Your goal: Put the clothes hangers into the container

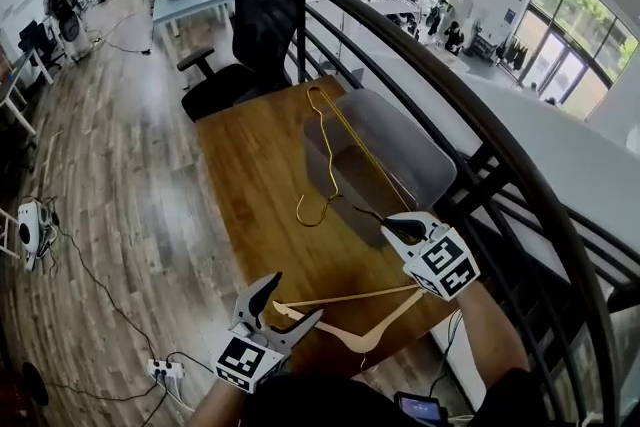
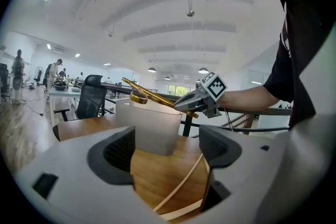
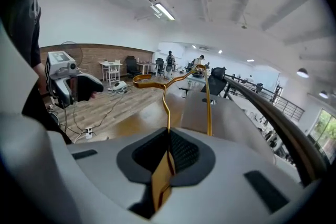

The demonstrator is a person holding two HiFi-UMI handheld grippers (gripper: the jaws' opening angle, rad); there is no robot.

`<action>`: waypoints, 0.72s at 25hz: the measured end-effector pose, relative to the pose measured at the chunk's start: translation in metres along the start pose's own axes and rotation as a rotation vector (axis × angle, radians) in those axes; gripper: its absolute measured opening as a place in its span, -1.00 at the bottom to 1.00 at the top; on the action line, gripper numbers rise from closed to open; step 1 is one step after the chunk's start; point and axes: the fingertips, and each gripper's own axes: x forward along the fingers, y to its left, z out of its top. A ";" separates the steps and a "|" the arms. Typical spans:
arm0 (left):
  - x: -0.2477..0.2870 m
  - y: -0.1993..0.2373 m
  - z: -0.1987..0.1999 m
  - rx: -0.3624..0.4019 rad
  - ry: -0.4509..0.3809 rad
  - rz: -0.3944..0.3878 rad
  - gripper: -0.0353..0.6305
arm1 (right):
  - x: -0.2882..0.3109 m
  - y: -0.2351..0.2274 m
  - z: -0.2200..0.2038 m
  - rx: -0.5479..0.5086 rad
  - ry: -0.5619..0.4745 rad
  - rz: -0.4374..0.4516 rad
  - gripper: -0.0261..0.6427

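A gold metal hanger [image 1: 327, 165] hangs in the air over the table, with my right gripper [image 1: 388, 227] shut on one end of it. In the right gripper view the gold hanger [image 3: 167, 105] runs out from between the closed jaws, its hook pointing left. It hovers above the grey translucent container [image 1: 400, 155] at the table's right side. A pale wooden hanger [image 1: 355, 343] lies flat on the wooden table [image 1: 260, 185] near the front edge. My left gripper [image 1: 290, 303] stands open beside it, and the wooden hanger [image 2: 178, 191] shows low between its jaws.
A black office chair [image 1: 250, 35] stands behind the table. A dark metal railing [image 1: 450, 95] curves along the right. Cables and a power strip [image 1: 165, 370] lie on the wooden floor at the left. People work at tables far back.
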 end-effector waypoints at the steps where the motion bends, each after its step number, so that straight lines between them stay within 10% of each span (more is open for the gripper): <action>1: 0.002 0.000 -0.001 -0.002 0.002 -0.006 0.22 | 0.000 -0.009 -0.005 0.009 0.016 -0.015 -0.89; 18: 0.008 -0.016 -0.015 -0.052 0.035 -0.064 0.22 | 0.002 -0.099 -0.043 0.166 0.331 -0.089 -0.88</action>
